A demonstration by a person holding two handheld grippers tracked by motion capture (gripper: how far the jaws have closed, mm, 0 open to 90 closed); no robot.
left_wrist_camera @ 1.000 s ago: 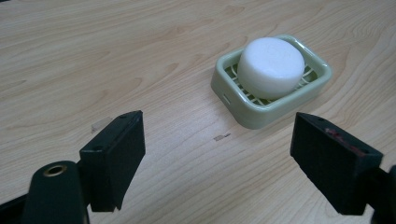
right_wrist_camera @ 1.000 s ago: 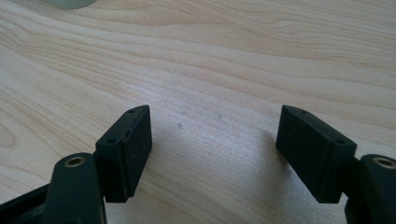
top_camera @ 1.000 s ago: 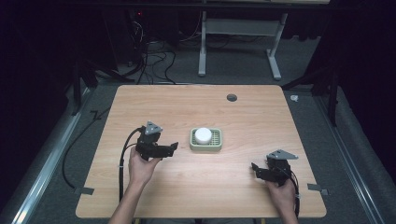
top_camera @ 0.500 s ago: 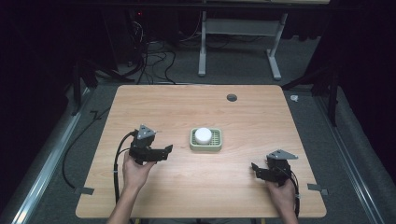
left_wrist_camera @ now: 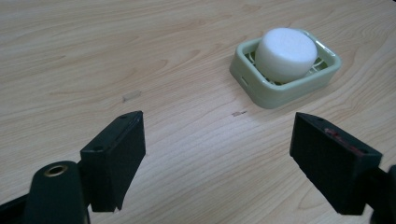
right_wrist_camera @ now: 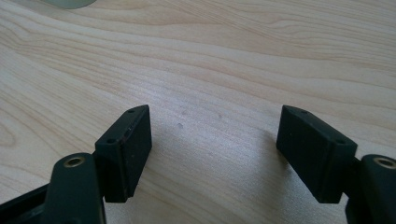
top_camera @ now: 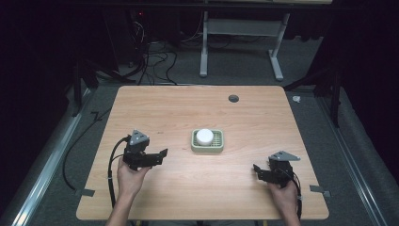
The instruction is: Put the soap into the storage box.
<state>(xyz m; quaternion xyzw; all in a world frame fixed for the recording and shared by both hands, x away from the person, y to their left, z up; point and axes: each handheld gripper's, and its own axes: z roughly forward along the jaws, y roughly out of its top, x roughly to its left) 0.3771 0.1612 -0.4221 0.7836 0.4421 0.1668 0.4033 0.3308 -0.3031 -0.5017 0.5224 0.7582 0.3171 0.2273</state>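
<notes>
White foam puck [top_camera: 204,136] in green tray [top_camera: 207,147], L gripper [top_camera: 160,154] & R gripper [top_camera: 256,169] fingers wide, empty

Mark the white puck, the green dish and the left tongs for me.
white puck [left_wrist_camera: 285,47], left gripper view, its flat top.
green dish [left_wrist_camera: 272,95], left gripper view, near outer wall.
left tongs [top_camera: 160,156], high view, between the tips.

Overhead view; two close claw-level views
</notes>
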